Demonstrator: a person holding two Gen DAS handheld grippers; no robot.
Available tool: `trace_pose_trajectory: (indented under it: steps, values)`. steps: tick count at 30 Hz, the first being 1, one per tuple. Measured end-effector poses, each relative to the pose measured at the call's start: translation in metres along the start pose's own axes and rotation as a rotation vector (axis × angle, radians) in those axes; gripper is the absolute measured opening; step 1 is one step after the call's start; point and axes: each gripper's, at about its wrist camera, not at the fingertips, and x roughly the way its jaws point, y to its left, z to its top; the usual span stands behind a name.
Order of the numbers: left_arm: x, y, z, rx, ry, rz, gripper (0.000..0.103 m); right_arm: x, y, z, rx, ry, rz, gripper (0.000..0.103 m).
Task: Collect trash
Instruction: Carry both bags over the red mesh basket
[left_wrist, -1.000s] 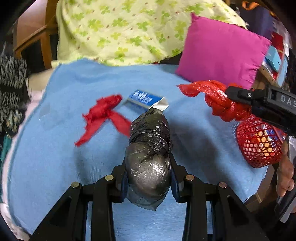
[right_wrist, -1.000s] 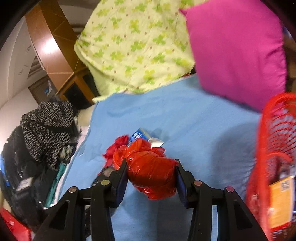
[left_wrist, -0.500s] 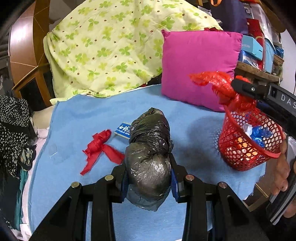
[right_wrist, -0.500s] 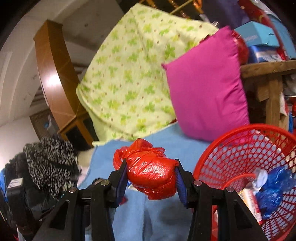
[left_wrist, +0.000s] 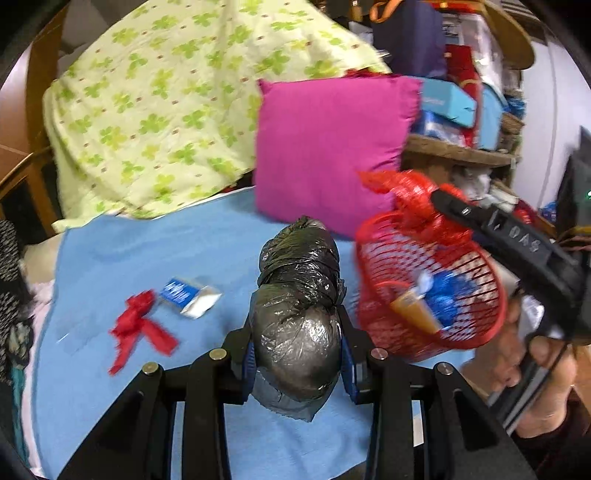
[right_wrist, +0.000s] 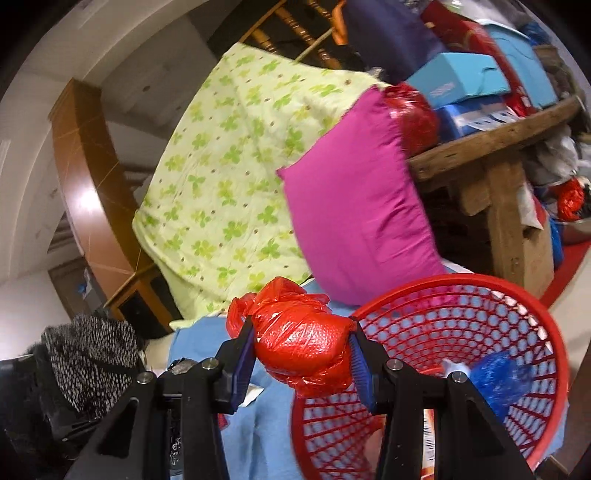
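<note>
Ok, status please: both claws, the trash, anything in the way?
Left claw shut on black bag. Right claw shut on red bag, at basket rim. Way clear.

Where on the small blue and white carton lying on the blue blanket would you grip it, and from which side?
Come from above and close across the short width of the blue and white carton: it lies flat on the blue blanket, so only its long side edges offer a hold.
</note>
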Motion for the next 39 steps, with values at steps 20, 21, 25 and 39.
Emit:
trace_pose_trajectory:
  steps: [20, 21, 25, 39]
  values:
    - [0.04, -0.09, 0.041, 0.141, -0.025, -0.194, 0.039, -0.025, -0.084, 0.022, 0.299, -0.057, -0.022, 0.049]
    - [0.044, -0.092, 0.04, 0.146, -0.019, -0.198, 0.039, -0.023, -0.085, 0.022, 0.313, -0.051, -0.026, 0.049]
    - [0.06, -0.098, 0.037, 0.14, 0.018, -0.209, 0.039, -0.016, -0.099, 0.019, 0.381, -0.012, -0.05, 0.049]
    - [0.085, -0.095, 0.023, 0.105, 0.073, -0.207, 0.039, -0.012, -0.113, 0.015, 0.441, 0.01, -0.076, 0.051]
